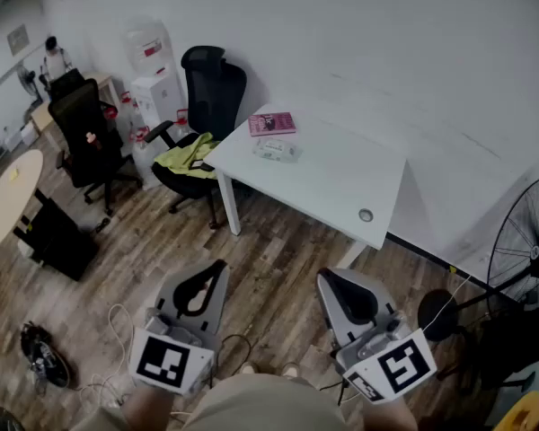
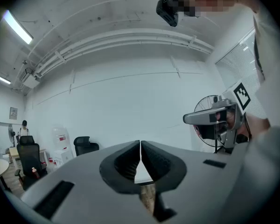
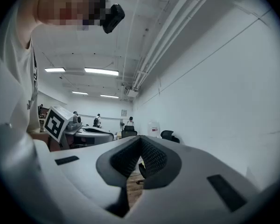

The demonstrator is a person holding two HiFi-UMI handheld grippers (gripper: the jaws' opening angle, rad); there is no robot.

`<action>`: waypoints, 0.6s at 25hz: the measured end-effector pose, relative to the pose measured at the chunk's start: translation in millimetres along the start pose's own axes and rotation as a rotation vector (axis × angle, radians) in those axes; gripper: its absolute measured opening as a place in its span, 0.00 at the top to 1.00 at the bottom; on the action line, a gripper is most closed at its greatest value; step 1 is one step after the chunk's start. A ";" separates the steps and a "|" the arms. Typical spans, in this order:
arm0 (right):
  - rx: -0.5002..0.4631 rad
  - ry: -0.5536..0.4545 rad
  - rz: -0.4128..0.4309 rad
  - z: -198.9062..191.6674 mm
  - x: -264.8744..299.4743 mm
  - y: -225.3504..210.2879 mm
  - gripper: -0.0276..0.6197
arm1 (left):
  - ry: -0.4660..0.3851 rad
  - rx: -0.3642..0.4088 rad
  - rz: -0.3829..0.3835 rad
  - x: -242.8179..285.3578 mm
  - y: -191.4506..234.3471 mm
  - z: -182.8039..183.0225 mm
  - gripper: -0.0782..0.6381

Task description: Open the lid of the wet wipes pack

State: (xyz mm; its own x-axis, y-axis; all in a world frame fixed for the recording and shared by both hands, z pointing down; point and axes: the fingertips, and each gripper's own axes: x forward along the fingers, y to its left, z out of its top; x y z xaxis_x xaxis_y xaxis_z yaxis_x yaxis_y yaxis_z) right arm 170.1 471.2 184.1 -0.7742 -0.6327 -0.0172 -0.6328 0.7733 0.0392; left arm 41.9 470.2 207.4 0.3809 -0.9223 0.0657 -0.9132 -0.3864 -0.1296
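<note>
- Seen from above, a white table (image 1: 341, 182) with a smooth flat top and square corners stands against a plain white wall. Its near edge faces an open stretch of wood-plank floor (image 1: 278, 250).
- The wet wipes pack (image 1: 277, 150) lies on the far left part of the table, near that end's edge. It is a pale, soft-looking packet, too small here to make out its lid.
- A flat pink book (image 1: 272, 123) lies just beyond the pack, apart from it. A small round metal fitting (image 1: 366, 215) sits near the table's front right edge.
- The left gripper (image 1: 217, 269) is held low, close to the person's body and well apart from the table. Its dark ribbed jaws are closed together with nothing between them.
- The right gripper (image 1: 326, 279) is beside it at the same height, over bare floor. Its jaws are also pressed together and empty. Both have smooth grey shells, each with a black-and-white marker cube.
- A black mesh office chair (image 1: 211, 92) stands at the table's left end, with a yellow-green cloth (image 1: 187, 155) on its seat.
- Further left are a second black chair (image 1: 85, 128), a white water dispenser (image 1: 153, 74) and the curved edge of a round wooden table (image 1: 9, 196).
- A large wire-cage fan (image 1: 525, 250) on a black stand fills the space right of the table.
- Loose cables (image 1: 117, 321) and dark shoes (image 1: 40, 353) lie on the floor at lower left.
</note>
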 end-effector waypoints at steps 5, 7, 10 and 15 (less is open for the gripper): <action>0.012 -0.015 0.000 2.0 3.1 2.3 0.92 | 0.000 0.001 -0.004 -0.9 3.4 -1.1 0.86; -0.003 -0.019 0.020 3.8 4.1 9.2 0.92 | -0.002 -0.010 0.002 -3.6 6.0 -1.1 0.86; -0.011 -0.028 0.056 4.6 6.1 21.3 0.92 | 0.002 -0.011 0.000 -7.5 10.1 -1.8 0.86; 0.047 -0.054 0.070 -0.3 10.9 31.1 0.92 | 0.012 -0.013 -0.009 -15.8 19.5 -8.2 0.86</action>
State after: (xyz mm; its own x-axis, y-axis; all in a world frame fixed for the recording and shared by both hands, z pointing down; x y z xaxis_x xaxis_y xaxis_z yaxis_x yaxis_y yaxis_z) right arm 142.0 488.3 185.5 -0.8150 -0.5752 -0.0697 -0.5764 0.8172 -0.0043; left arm 16.9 477.3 211.9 0.3879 -0.9184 0.0784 -0.9114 -0.3948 -0.1160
